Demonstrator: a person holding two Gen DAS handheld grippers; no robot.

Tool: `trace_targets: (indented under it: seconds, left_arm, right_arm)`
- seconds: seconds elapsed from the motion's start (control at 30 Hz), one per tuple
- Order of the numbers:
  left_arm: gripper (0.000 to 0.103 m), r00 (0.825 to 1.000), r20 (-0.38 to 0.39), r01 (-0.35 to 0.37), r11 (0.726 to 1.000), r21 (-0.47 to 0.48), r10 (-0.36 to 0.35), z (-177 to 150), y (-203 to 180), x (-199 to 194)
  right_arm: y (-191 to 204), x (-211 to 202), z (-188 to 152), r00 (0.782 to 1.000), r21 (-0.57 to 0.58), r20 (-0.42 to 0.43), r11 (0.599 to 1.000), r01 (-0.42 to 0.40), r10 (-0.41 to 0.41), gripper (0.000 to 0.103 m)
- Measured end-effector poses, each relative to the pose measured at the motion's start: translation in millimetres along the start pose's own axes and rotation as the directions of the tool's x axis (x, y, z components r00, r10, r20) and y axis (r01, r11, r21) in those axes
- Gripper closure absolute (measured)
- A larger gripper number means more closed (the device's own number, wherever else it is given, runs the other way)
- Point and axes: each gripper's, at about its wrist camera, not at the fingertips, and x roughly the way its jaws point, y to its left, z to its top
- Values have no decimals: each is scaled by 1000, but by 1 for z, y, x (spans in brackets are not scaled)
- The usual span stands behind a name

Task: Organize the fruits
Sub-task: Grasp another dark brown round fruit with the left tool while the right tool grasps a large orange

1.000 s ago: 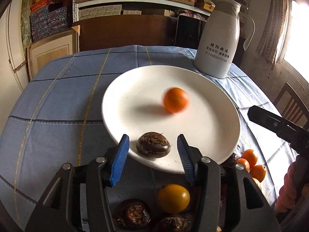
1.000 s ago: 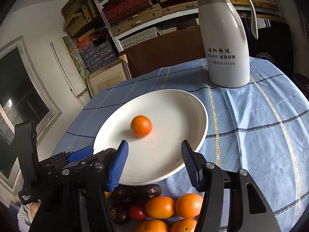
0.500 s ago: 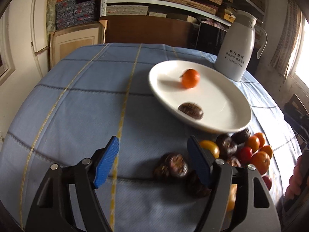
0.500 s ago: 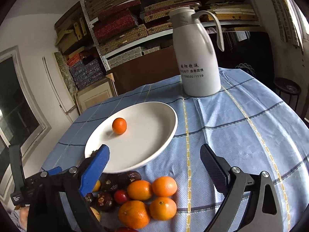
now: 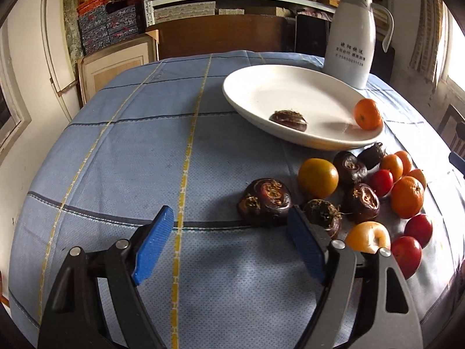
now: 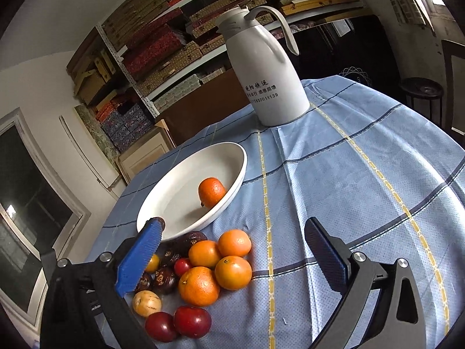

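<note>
Both the left tongs [image 5: 229, 238] and right tongs [image 6: 232, 250] are gaping wide and holding nothing, while an orange [image 6: 211, 192] and a water chestnut [image 5: 287, 117] are sitting in the white plate [image 5: 261, 87] beside the fruit pile [image 6: 203, 276] lying on the desk [image 5: 116, 160].

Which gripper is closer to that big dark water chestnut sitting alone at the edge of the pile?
Left. The left gripper is open right in front of the big water chestnut, its right finger almost touching. The right gripper hovers open over the oranges, farther away.
</note>
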Motion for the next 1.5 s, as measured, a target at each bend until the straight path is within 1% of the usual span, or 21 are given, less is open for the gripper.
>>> trace_targets:
  seconds: [0.13,0.27,0.33,0.37,0.4,0.43,0.47,0.5,0.53,0.57,0.67,0.77,0.83,0.9,0.93,1.0,1.17,1.27,1.3,1.37,1.5]
  left_arm:
    - [24,999,4,-34,999,41,34,6,-8,7]
    - [9,999,-19,-30,999,24,31,12,0,17]
    - [7,999,-32,-15,1000,16,16,14,8,21]
    - [6,999,-29,-36,999,21,37,14,12,21]
    - [6,996,-20,-86,996,18,86,15,17,20]
    - [6,987,-14,-158,987,3,158,15,25,19]
    - [7,982,-20,-186,982,-17,185,14,32,19]
    - [8,984,-31,-177,983,-45,175,14,38,20]
    - [7,989,-41,-142,987,-77,139,13,44,21]
    - [7,993,-45,-113,990,-88,110,13,45,21]
    - [7,995,-42,-88,995,-40,87,15,33,23]
    - [8,998,-35,-46,999,-8,46,18,22,25]
    - [19,999,-45,-27,1000,-2,27,19,19,29]
    - [44,997,-74,0,1000,-18,-1,20,21,38]
    - [45,996,-89,22,999,-39,-26,21,24,43]
    - [56,996,-77,48,997,-59,-53,22,27,42]
    - [58,996,-63,59,998,-28,-60,22,21,38]
    - [58,999,-31,38,999,-22,-38,19,20,30]
    - [58,999,-29,32,999,-23,-33,18,21,29]
    - [58,999,-35,29,999,-32,-30,17,23,29]
    - [58,999,-40,34,998,-52,-36,17,28,29]
  right_arm:
    - [7,0,-2,1000,-33,0,999,11,-11,4]
    - [11,1,-3,1000,-54,-4,998,26,-27,4]
    - [11,0,-3,999,-52,-6,998,31,-31,4]
    - [11,0,-3,999,-48,-6,998,32,-32,4]
    - [10,0,-3,999,-44,-4,998,34,-34,4]
    - [9,-1,-3,999,-40,-2,999,35,-36,4]
    - [9,-1,-2,999,-35,-1,999,34,-34,4]
    - [8,-1,-2,999,-32,0,999,33,-33,4]
    - [8,-1,-2,999,-32,0,999,33,-33,4]
    - [8,-1,-2,999,-34,-1,999,32,-32,4]
    - [11,-1,-3,1000,-48,-3,998,30,-30,4]
    - [15,0,-4,999,-72,-5,997,33,-33,4]
    - [17,1,-5,999,-86,-11,996,38,-40,4]
    - [19,3,-5,998,-100,-17,994,52,-54,4]
    - [19,3,-6,998,-105,-18,993,55,-57,4]
    - [21,5,-7,998,-117,-24,991,60,-64,4]
    - [27,9,-10,996,-158,-45,985,75,-83,4]
    - [28,14,-12,992,-176,-64,980,96,-109,4]
    - [26,16,-12,991,-171,-79,981,93,-108,6]
    - [22,20,-12,989,-157,-108,984,86,-103,19]
    - [13,28,-15,980,-116,-178,991,64,-84,31]
